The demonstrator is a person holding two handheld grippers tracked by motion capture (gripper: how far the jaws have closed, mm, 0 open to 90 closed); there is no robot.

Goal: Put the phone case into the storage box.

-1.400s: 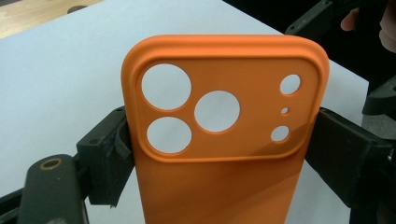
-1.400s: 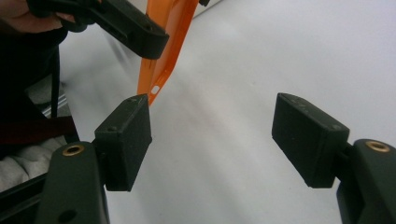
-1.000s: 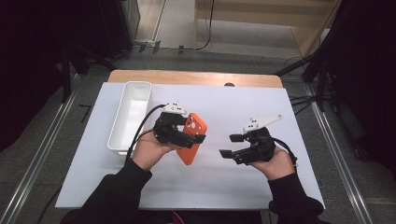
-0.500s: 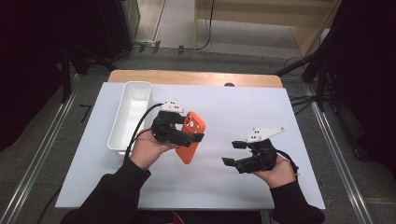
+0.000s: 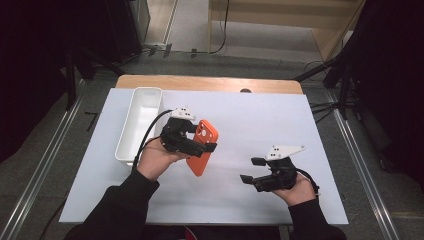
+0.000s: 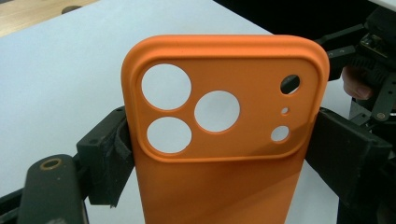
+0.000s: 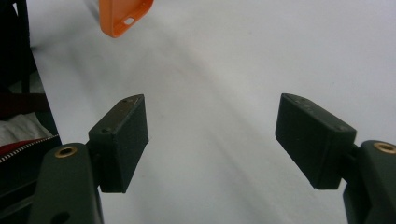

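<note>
we see the left gripper [image 5: 192, 142] at frame centre-left, jaws clamped on the sides of the orange phone case [image 5: 202, 152], held above the white table [image 5: 260, 115]. right gripper [image 5: 255, 170], lower right, jaws spread, nothing between them.

Left gripper view: lower part of the orange phone case [image 6: 224, 140] runs off the bottom edge; its side rims sit hidden behind my fingers [image 6: 109, 154]. High view: my left gripper [image 5: 186, 136] covers the case's left edge. Right gripper view: only a cut-off corner of the case at the top edge. Inside of the white tray [image 5: 136, 125], near end, hidden behind my left hand.
</note>
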